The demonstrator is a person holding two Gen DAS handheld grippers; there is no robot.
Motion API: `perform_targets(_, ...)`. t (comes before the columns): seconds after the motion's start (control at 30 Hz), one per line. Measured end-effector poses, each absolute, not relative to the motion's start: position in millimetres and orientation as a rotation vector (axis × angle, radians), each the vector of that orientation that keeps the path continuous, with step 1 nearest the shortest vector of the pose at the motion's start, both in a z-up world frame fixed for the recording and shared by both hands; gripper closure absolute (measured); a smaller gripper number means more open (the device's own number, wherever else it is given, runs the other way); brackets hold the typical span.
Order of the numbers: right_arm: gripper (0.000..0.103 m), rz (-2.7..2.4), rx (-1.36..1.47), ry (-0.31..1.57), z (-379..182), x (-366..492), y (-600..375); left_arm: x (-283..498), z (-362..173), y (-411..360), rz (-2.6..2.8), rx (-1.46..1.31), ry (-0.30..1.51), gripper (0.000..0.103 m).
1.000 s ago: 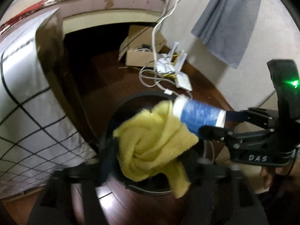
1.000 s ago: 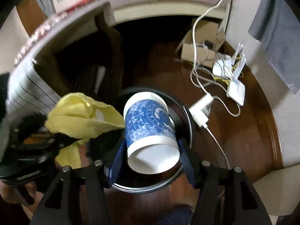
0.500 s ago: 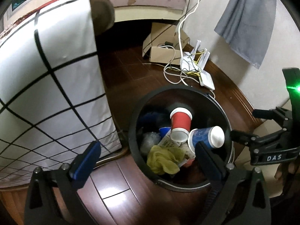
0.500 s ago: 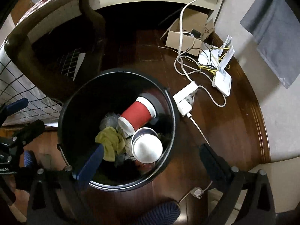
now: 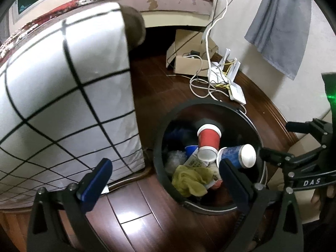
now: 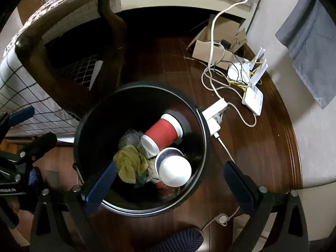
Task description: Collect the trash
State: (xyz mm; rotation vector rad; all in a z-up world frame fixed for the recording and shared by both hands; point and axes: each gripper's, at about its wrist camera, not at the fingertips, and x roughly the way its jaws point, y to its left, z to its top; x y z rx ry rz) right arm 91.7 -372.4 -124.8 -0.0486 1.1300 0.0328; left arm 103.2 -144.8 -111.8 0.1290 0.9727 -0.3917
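The round black plastic trash bin (image 6: 84,126) is seen standing on the dark wooden floor (image 6: 252,147), lower centre in both wrist views, directly below and ahead of both grippers. Inside it, a blue patterned paper cup with a white base (image 6: 175,167) is seen lying on its side at the lower right of the bin's mouth, long axis running roughly up-left to down-right in the right wrist view, base toward the camera. A red paper cup (image 6: 162,132) lies tilted just above it, touching or nearly so, and a crumpled yellow cloth (image 6: 131,163) sits just to the left of the blue cup. The right gripper (image 6: 168,187) is spread fully wide over the bin's lower rim, with nothing gripped or touched. The left gripper (image 5: 163,180) is likewise fully released and empty, its right finger overlapping the bin's mouth in the picture, its left finger over the floor beside a white black-gridded cloth (image 5: 63,105). Both items are judged deposited; neither gripper is clearly nearer, and any further trash would lie outside the bin, none being identifiable on the floor.
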Motion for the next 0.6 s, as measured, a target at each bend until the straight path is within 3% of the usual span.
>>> perform_targets(0.6, 0.001, 0.077, -0.060, 1.040, -80.0, 75.7, -347.8, 87.3, -74.9, -128.2, -0.344, 0.142, 0.911, 0.001)
